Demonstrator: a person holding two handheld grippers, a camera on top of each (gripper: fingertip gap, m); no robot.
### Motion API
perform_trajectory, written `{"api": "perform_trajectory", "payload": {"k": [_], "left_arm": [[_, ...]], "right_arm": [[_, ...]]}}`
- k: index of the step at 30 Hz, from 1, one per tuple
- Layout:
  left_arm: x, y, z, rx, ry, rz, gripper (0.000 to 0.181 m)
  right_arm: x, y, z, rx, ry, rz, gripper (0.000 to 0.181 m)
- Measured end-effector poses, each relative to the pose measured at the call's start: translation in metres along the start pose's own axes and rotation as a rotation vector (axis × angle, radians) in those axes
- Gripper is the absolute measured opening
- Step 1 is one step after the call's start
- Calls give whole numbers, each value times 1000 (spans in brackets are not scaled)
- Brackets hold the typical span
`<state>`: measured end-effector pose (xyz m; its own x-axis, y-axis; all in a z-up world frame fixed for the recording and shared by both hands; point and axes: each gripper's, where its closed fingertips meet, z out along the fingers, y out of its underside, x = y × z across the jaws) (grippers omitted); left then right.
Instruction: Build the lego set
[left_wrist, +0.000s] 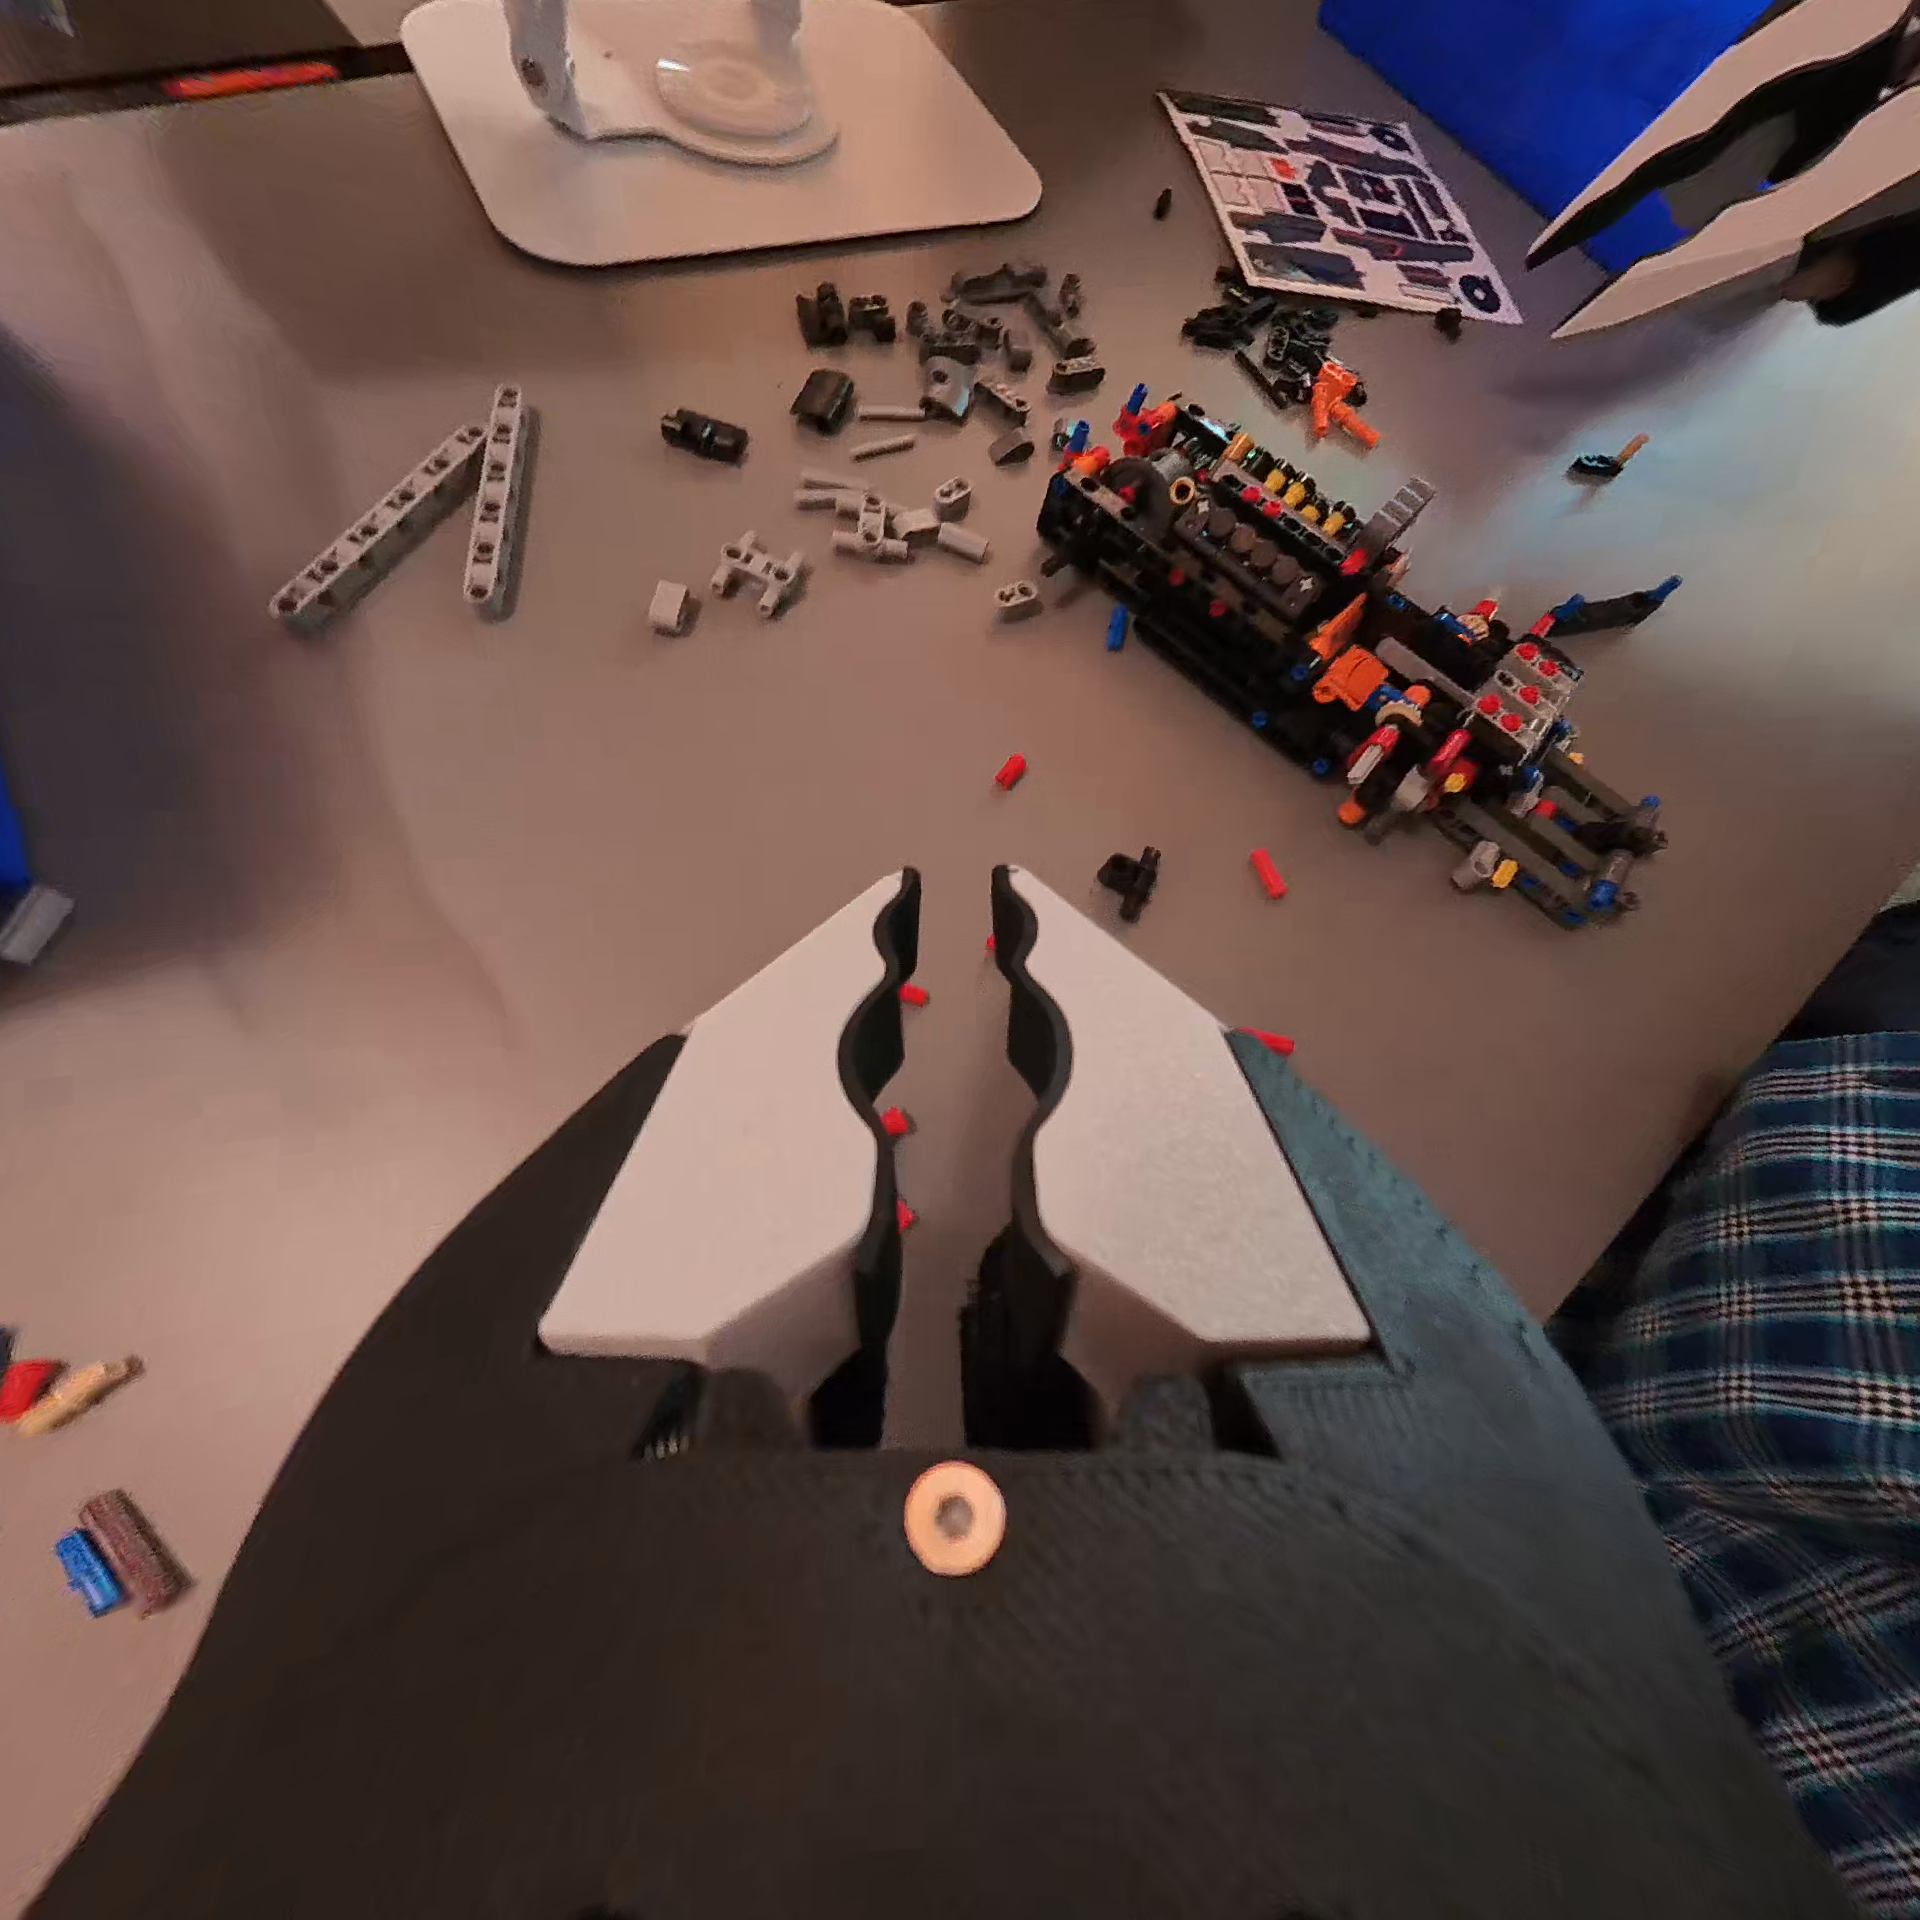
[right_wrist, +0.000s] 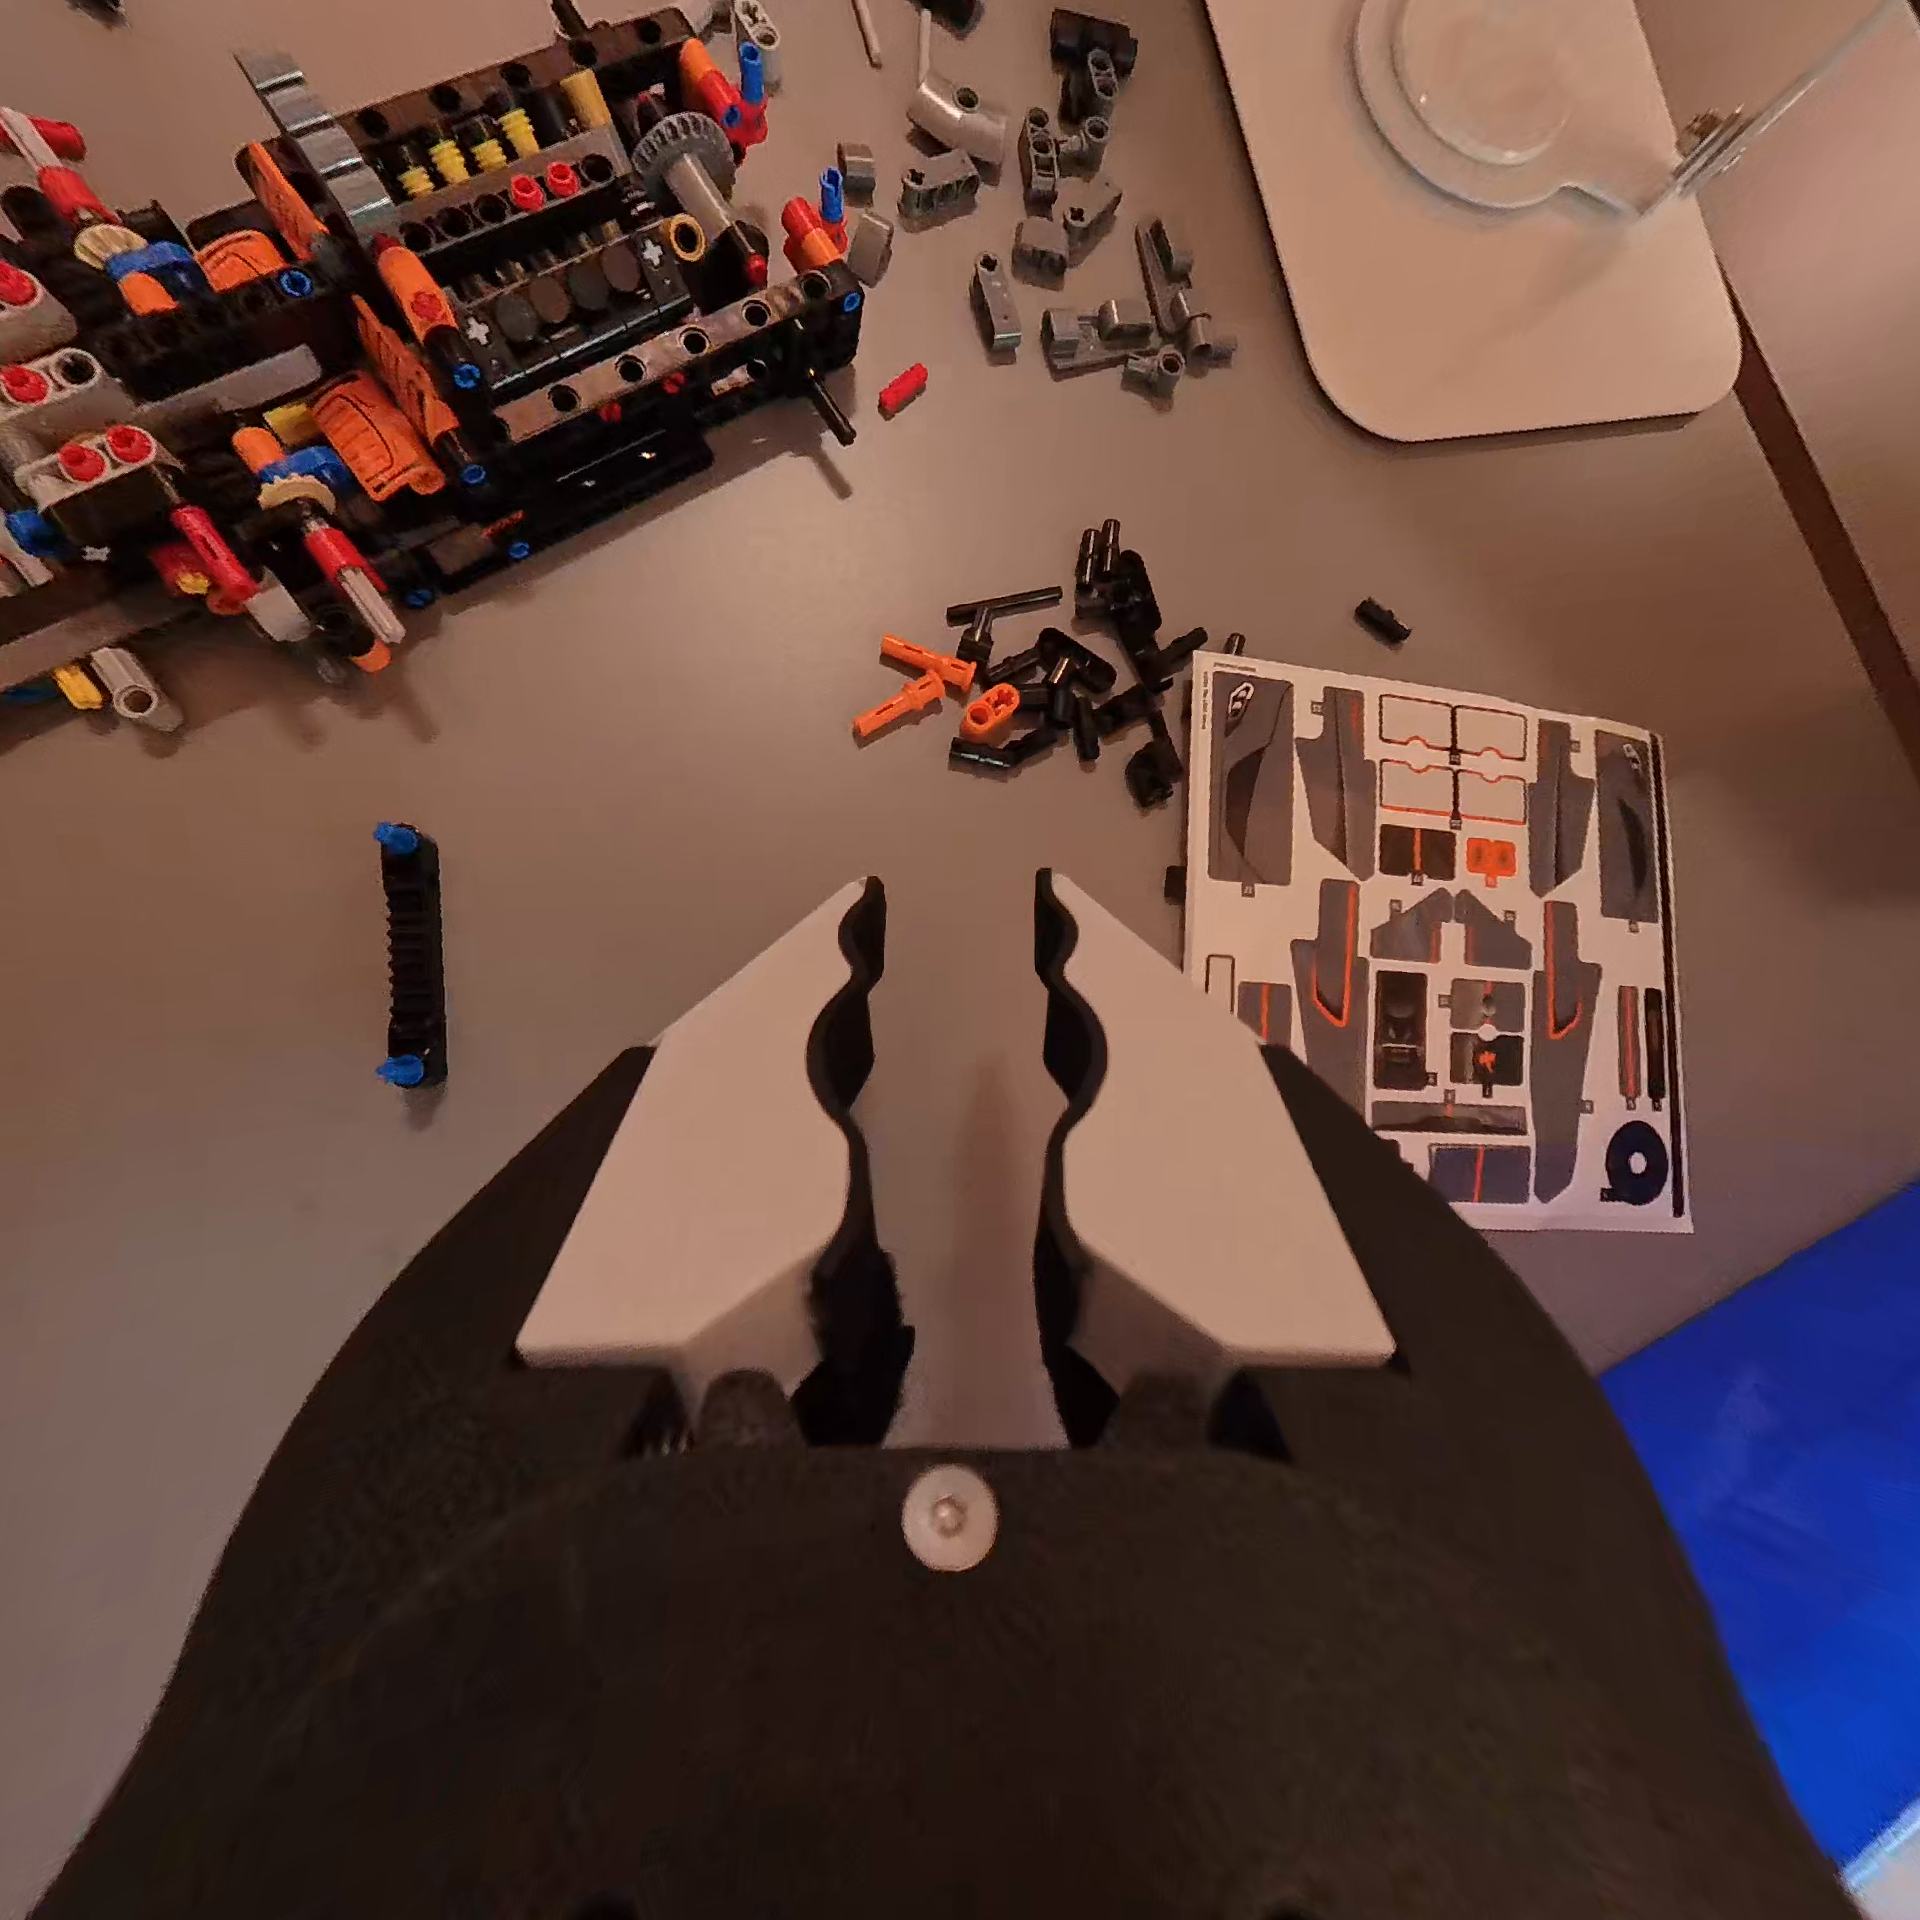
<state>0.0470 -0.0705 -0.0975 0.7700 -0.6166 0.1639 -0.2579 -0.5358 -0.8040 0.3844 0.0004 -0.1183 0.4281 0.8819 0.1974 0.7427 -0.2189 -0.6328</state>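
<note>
A part-built black, orange and red lego chassis lies on the grey table, right of centre in the left wrist view and top left in the right wrist view. My left gripper hangs open and empty above several small red pins. My right gripper is open and empty over bare table, between a black beam with blue pins and a sticker sheet. It also shows in the left wrist view at the top right. Black and orange pins lie ahead of it.
Two long grey beams lie at the left, with loose grey and black parts beyond. A white stand base sits at the back. A blue surface and a person's plaid clothing are at the right. My hands' fingertips stand some 35 centimeters from each other.
</note>
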Motion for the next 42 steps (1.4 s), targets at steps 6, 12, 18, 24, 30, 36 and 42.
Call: {"api": "perform_trajectory", "payload": {"k": [6, 12, 18, 24, 30, 36, 42], "left_arm": [[-8, 15, -7, 58, -34, -51, 16], [-16, 13, -13, 123, -41, -78, 15], [-16, 17, -18, 140, -50, -74, 15], [-20, 20, -31, 173, -75, -100, 15], [-25, 20, -39, 199, -93, -105, 15], [-26, 21, -38, 212, -89, -116, 15], [-28, 19, -42, 233, -90, -130, 18]], "right_arm": [[1, -2, -3, 8, 24, 39, 27], [3, -3, -4, 10, 48, 81, 27], [4, -3, -5, 2, 59, 99, 27], [4, -3, -6, -2, 71, 96, 27], [-1, 1, -11, -12, 76, 111, 28], [-3, 10, -21, -16, 103, 137, 28], [-5, 14, -29, -8, 123, 161, 29]]}}
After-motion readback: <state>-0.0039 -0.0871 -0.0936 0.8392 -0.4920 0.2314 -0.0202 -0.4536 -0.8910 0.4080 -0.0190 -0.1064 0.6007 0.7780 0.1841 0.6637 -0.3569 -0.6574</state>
